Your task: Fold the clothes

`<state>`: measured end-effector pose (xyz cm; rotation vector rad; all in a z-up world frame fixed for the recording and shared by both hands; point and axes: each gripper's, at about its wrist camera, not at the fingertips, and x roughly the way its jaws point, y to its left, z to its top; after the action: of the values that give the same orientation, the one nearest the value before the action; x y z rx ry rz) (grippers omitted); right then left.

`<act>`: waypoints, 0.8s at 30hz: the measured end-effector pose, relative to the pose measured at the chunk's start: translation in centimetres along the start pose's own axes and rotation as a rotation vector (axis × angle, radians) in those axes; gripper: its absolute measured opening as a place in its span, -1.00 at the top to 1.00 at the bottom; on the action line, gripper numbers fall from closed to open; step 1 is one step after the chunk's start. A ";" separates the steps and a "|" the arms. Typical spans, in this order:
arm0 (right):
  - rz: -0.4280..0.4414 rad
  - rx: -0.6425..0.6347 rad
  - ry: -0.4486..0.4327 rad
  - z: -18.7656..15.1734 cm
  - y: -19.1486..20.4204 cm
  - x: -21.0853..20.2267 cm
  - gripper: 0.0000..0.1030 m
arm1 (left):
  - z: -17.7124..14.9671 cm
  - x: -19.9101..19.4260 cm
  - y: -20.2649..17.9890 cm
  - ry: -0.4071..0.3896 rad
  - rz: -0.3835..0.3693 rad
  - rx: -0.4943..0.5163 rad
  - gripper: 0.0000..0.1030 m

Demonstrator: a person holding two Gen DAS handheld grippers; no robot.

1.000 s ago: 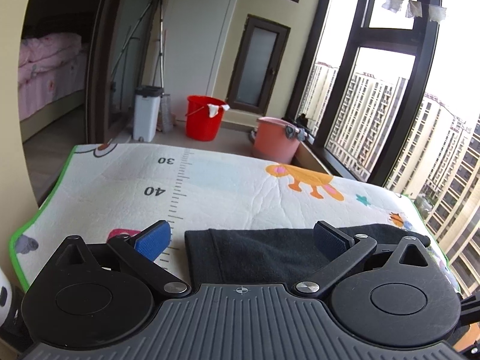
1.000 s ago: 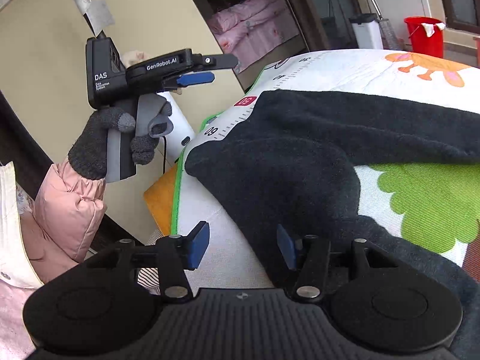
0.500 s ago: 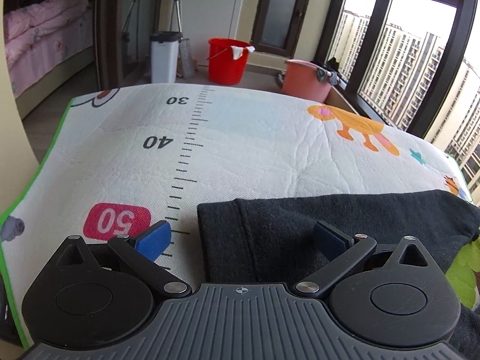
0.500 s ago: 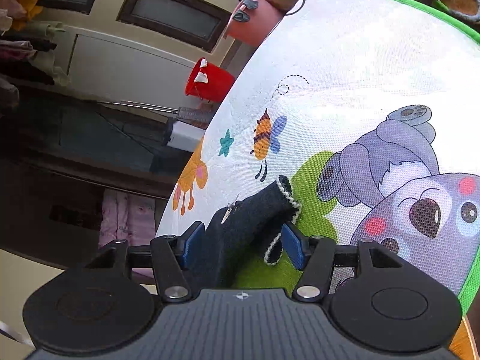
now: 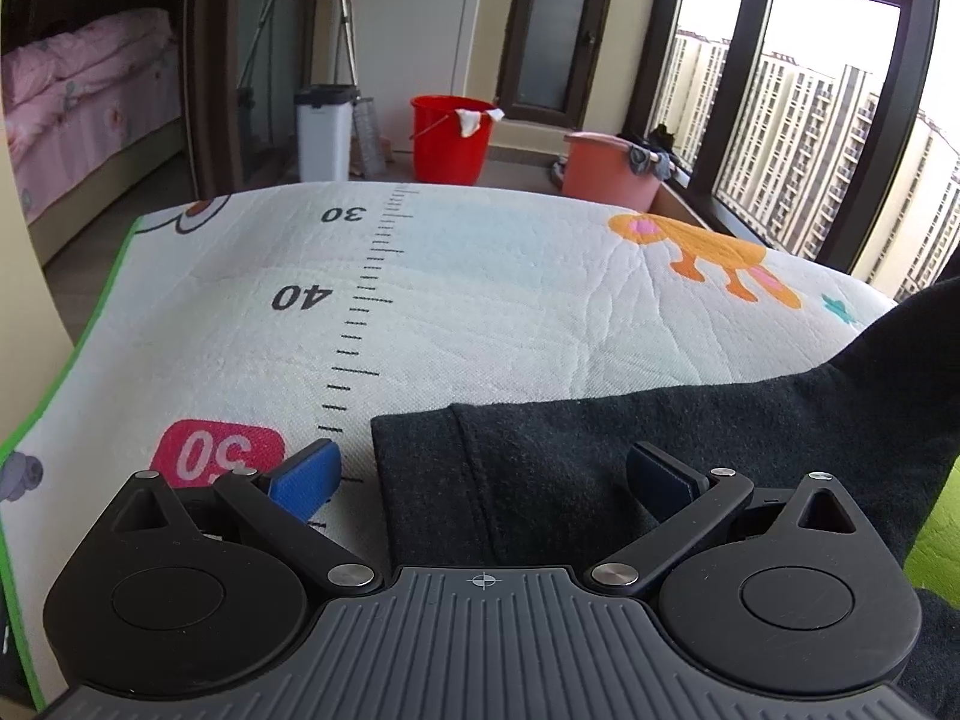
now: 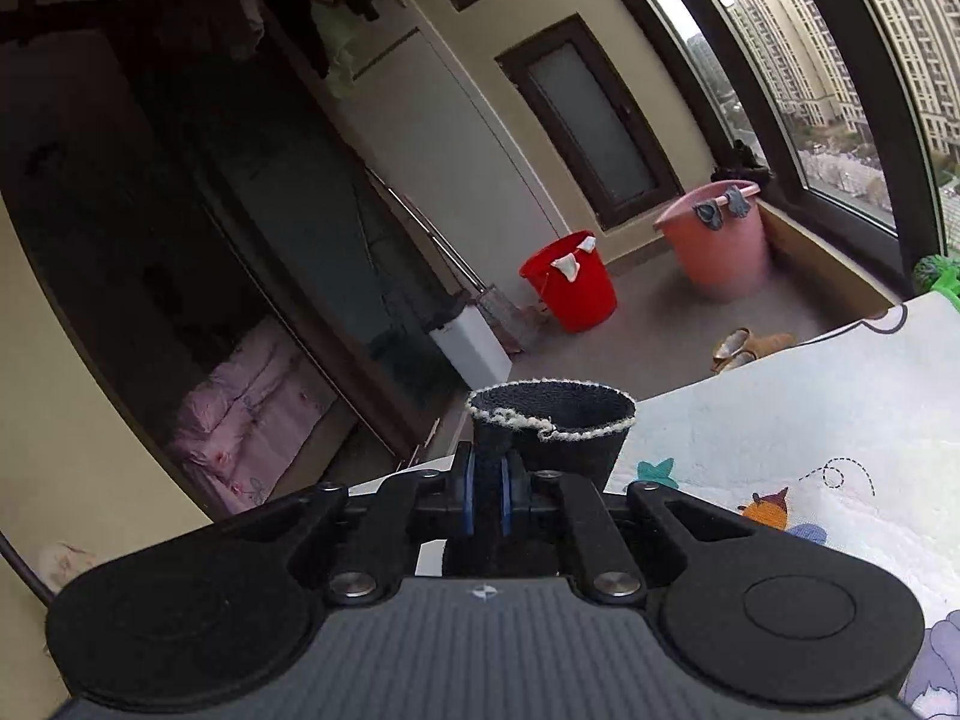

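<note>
Right wrist view up close: right gripper (image 6: pixel 487 495) pinched tight on the cuff (image 6: pixel 552 429) of the dark garment (image 5: pixel 600 468), frayed pale edge poking up past the blue pads (image 6: pixel 469 495), lifted clear of the play mat (image 6: pixel 780 420). Looks soft and floppy, thick fleece-type knit, so probably light but droopy, likely to sag and drag wherever not supported; not slippery, nothing fragile. Over on the left wrist view, left gripper (image 5: pixel 480 474) spread wide, hovering low over the hem end, one pad (image 5: pixel 306 471) out over bare mat by the pink "50", the other above the fabric, nothing squeezed. Rest of the garment flat across the near part of the mat, rising off to the right. Best grab spot probably that folded hem corner just ahead of the open claw, both layers together. Farther back: red bucket (image 5: pixel 451 138), pink tub (image 5: pixel 609 171), white bin (image 5: pixel 324 129), window (image 5: pixel 810 120) with tower blocks.
</note>
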<state>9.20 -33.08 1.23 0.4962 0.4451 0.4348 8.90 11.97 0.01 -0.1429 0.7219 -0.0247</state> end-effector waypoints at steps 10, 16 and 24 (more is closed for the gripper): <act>-0.395 0.072 0.105 -5.0 -6.8 -5.3 -0.17 | 0.1 -0.1 -0.6 -0.022 -0.007 0.044 -0.14; -0.304 0.052 0.128 -7.0 -6.2 -4.1 -0.34 | 0.0 -0.6 0.2 -0.060 -0.045 0.020 0.09; -0.325 -0.078 0.185 -5.6 -6.4 1.9 -0.37 | 1.4 0.0 -1.1 -0.107 0.012 0.097 0.10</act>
<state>9.76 -35.29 -7.18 0.3010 0.6724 0.1831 9.89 11.09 1.20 -0.0471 0.6140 -0.0402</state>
